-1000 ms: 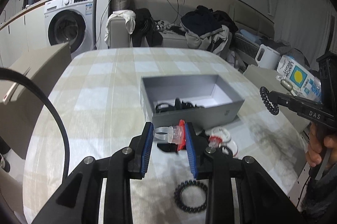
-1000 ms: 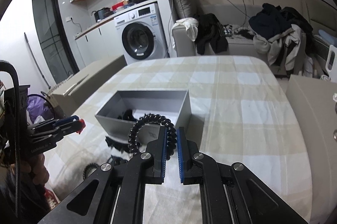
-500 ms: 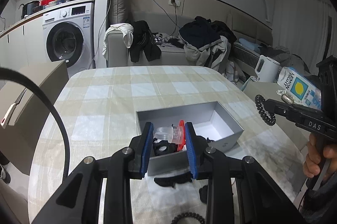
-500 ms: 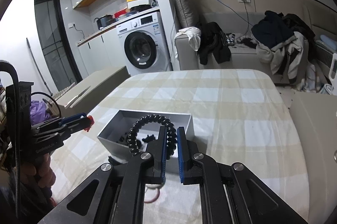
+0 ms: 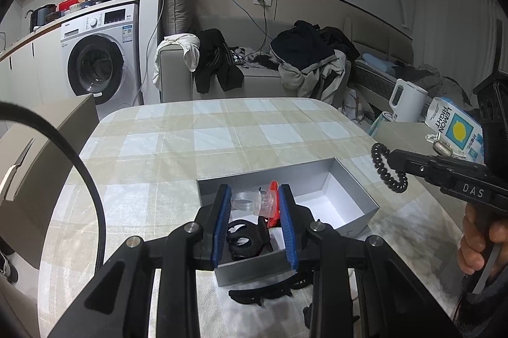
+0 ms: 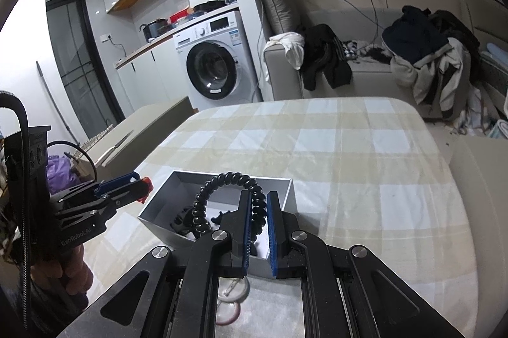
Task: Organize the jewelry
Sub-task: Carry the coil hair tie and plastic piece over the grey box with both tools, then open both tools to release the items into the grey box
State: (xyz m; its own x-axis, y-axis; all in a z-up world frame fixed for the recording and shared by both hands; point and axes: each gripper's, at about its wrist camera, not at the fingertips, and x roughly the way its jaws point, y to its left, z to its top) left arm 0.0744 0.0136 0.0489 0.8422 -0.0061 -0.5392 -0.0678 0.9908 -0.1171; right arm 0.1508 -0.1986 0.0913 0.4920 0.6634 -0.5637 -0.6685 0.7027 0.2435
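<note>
A grey open box stands on the checked tablecloth, with black hair pieces in its near end. My left gripper is shut on a clear and red ring-shaped trinket and holds it above the box's near end. My right gripper is shut on a black spiral hair tie and holds it above the box. In the left wrist view the hair tie hangs just right of the box.
More black pieces lie on the cloth in front of the box. Round pale rings lie under my right gripper. A beige chair stands left of the table, a side surface with a lemon carton to the right.
Both grippers have risen and moved forward, so each now hangs over the box with its item still held. The black bead bracelet on the cloth has dropped out of view.
</note>
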